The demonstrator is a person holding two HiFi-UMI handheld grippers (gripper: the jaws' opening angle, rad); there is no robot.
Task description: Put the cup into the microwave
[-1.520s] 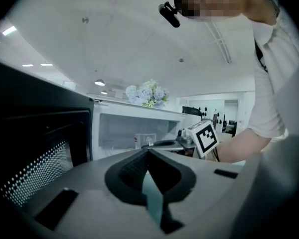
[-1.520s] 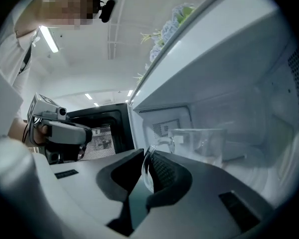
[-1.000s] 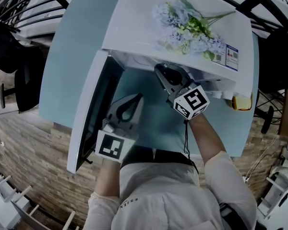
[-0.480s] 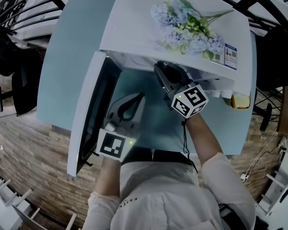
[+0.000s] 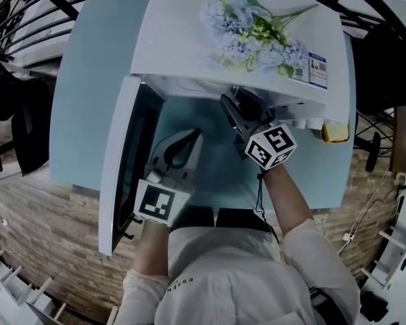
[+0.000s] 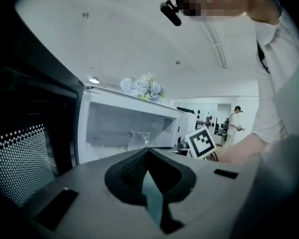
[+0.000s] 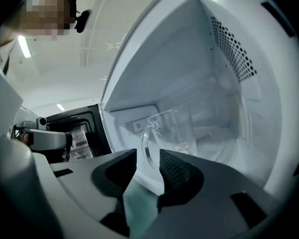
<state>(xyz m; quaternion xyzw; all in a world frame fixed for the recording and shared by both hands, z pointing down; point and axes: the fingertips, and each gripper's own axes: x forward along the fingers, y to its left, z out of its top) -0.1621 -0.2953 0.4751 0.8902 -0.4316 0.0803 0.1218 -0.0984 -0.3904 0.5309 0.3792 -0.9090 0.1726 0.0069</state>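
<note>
A clear glass cup [image 7: 182,126] with a handle [image 7: 148,142] stands inside the white microwave [image 5: 237,19], on its floor near the front. My right gripper [image 7: 148,159] reaches into the oven's mouth. Its jaws have just been opening and now stand apart, with the cup's handle just ahead of the gap and no pad pressing on it. In the head view the right gripper [image 5: 240,110] sits under the microwave's top edge. My left gripper [image 5: 181,149] hovers shut in front of the opening, holding nothing. The left gripper view shows the cup [image 6: 138,139] in the cavity.
The microwave door [image 5: 125,161] hangs open at the left, close beside the left gripper. Artificial flowers [image 5: 257,29] lie on the microwave's top. A yellow object [image 5: 333,133] sits at its right corner. The pale blue table [image 5: 81,93] ends near my body.
The right gripper has shifted slightly at the microwave's mouth. The left gripper stays where it was. The head camera has tilted a little, moving the whole scene.
</note>
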